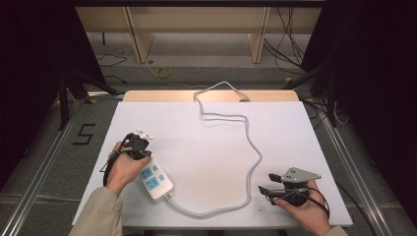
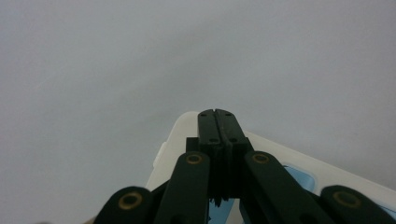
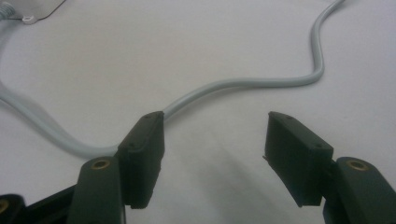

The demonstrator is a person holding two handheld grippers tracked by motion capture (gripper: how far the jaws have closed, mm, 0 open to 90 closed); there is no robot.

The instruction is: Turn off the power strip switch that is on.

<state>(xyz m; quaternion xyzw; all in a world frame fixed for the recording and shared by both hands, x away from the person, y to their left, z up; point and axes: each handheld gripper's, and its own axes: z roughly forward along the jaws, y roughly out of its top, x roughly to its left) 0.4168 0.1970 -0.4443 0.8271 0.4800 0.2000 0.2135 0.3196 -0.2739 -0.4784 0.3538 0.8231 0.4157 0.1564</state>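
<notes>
A white power strip (image 1: 156, 182) with blue sockets lies at the front left of the white table (image 1: 290, 128). Its grey cable (image 1: 255, 152) loops along the front edge, then winds back across the table and over the far edge. My left gripper (image 1: 143, 155) is over the strip's far end, jaws shut together with nothing between them. In the left gripper view the closed tips (image 2: 218, 114) sit just above the strip's rounded end (image 2: 180, 135). My right gripper (image 1: 265, 182) is open at the front right, beside the cable. Its jaws (image 3: 215, 135) straddle bare table, with the cable (image 3: 243, 84) just beyond them.
The table's wooden far edge (image 1: 211, 95) borders a floor with loose cables and a wooden frame (image 1: 140, 39). Dark curtains and metal rails flank both sides. A "5" (image 1: 84, 133) is marked on the floor at left. The strip's corner (image 3: 28, 9) shows in the right gripper view.
</notes>
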